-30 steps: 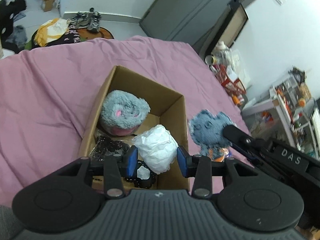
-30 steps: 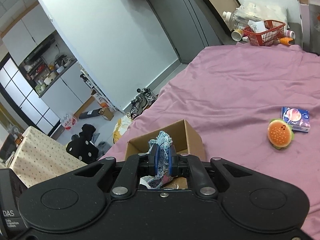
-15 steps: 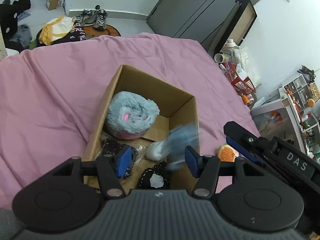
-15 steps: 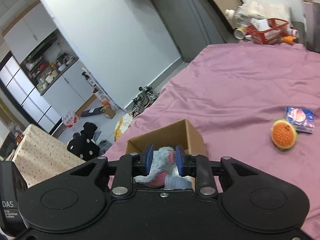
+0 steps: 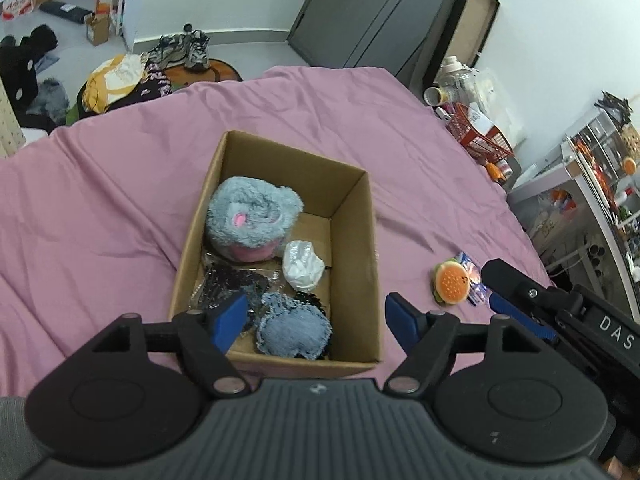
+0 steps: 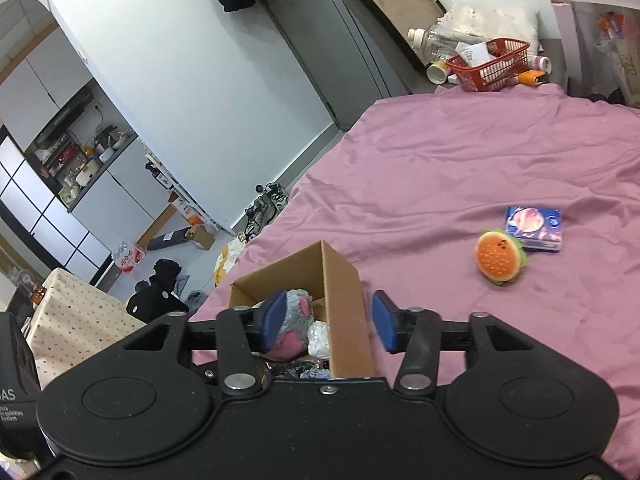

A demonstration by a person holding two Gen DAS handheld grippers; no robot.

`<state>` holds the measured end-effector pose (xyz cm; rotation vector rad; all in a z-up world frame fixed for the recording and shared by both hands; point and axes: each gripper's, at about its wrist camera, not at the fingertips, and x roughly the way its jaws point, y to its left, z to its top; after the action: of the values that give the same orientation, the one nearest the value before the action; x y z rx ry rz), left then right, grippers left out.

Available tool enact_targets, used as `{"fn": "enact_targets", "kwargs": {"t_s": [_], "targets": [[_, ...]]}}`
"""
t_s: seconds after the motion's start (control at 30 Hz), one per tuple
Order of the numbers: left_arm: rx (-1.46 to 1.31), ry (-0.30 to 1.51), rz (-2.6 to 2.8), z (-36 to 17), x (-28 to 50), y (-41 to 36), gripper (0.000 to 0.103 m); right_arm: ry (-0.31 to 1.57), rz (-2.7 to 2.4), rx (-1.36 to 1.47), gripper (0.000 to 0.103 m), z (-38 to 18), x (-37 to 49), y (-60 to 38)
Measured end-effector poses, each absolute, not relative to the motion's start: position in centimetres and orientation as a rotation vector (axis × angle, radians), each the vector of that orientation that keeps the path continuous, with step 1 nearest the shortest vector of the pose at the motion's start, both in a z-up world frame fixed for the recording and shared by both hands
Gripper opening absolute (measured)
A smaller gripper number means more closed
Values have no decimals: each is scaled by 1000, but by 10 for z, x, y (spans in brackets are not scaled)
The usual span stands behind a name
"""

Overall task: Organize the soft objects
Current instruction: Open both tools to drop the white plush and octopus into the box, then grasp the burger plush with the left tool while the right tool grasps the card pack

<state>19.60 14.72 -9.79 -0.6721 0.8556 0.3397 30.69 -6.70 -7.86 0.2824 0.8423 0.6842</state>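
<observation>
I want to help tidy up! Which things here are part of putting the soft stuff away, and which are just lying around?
Part of the job:
cardboard box
grey fluffy toy
white soft bundle
denim heart cushion
burger plush, on the bed, not boxed yet

Just lying around:
red basket
shoes
blue packet

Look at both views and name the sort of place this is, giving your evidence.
Probably a small lived-in flat: a bed under a pink sheet, a kitchen nook with shelves beyond, shoes on the floor.
</observation>
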Motion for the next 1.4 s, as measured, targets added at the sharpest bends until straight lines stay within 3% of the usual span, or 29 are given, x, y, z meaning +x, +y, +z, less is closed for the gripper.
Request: {"fn": "enact_targets", "kwargs": {"t_s": [0.13, 0.43, 1.07, 1.4], "targets": [[-643, 852, 349, -85, 196, 136, 75, 813, 699, 290, 70, -71, 304, -83], [-569, 831, 378, -66, 198, 105, 79, 776, 701, 344, 84, -61, 310, -124], [-482, 788, 346, -30, 228, 42, 80, 778, 641, 470, 87, -75, 342, -200], [-479, 762, 323, -36, 265, 19, 80, 780, 564, 549, 87, -84, 370, -232]]}}
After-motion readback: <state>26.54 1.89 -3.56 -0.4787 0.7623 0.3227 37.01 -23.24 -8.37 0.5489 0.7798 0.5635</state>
